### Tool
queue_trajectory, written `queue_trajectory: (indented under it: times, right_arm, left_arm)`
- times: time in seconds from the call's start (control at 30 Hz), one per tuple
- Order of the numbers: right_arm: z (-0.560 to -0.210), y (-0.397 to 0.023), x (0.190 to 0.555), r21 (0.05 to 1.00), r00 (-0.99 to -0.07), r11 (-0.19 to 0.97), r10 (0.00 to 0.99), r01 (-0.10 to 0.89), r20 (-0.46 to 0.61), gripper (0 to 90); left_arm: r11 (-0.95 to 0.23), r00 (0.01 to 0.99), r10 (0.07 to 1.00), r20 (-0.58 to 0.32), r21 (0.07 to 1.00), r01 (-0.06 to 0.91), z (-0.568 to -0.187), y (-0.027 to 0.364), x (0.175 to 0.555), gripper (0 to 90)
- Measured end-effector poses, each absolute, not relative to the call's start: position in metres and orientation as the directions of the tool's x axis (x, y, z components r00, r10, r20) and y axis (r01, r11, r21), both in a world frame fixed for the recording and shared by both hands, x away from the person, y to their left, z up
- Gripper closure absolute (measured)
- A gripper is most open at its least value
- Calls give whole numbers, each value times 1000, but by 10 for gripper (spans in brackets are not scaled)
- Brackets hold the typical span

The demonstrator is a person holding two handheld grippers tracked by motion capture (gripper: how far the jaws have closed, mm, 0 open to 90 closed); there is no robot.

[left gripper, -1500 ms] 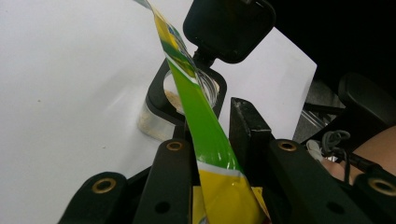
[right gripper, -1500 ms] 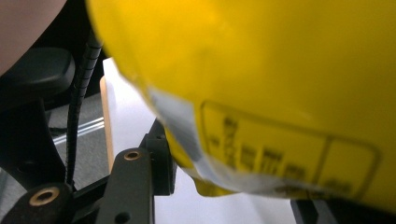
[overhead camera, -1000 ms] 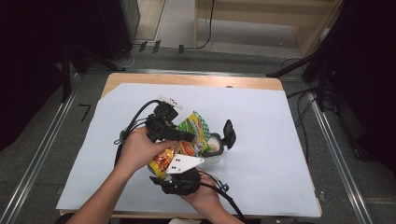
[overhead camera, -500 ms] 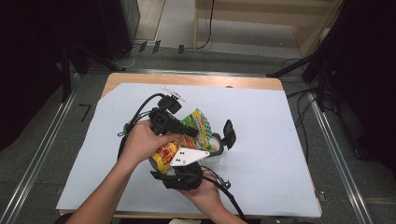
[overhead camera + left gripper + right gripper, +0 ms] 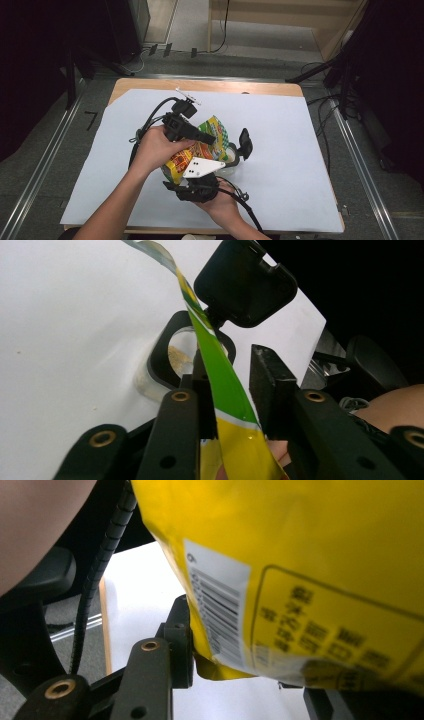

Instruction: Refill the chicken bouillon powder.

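Bag [image 5: 200, 150] now tilted, yellow-green, crinkled

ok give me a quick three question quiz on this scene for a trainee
1. True or false: the snack bag lies flat on the white sheet.
2. What stands on the sheet just beyond the bag? A) a clear cup with a black rim B) a plate C) a bottle
3. Which gripper clamps the bag's barcode end?

Key
1. False: it is held up off the sheet.
2. A
3. The right gripper.
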State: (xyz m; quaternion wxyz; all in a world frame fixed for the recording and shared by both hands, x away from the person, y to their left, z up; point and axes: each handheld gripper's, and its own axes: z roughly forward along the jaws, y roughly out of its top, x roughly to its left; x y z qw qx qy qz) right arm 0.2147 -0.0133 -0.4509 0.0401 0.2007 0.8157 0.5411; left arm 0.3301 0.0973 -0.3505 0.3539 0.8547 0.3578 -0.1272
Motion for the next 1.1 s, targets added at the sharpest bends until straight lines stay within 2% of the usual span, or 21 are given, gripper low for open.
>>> queue_trajectory:
  times: [0.53, 1.1]
  right_arm:
    - [-448, -20, 220, 902, -896, 277, 392, 330, 208, 615]
    - [-448, -18, 222, 904, -897, 268, 384, 334, 218, 613]
  left_arm:
    - [-495, 726, 526, -444, 535, 685, -345, 90, 331, 700]
    - [-493, 722, 538, -435, 532, 688, -344, 92, 331, 709]
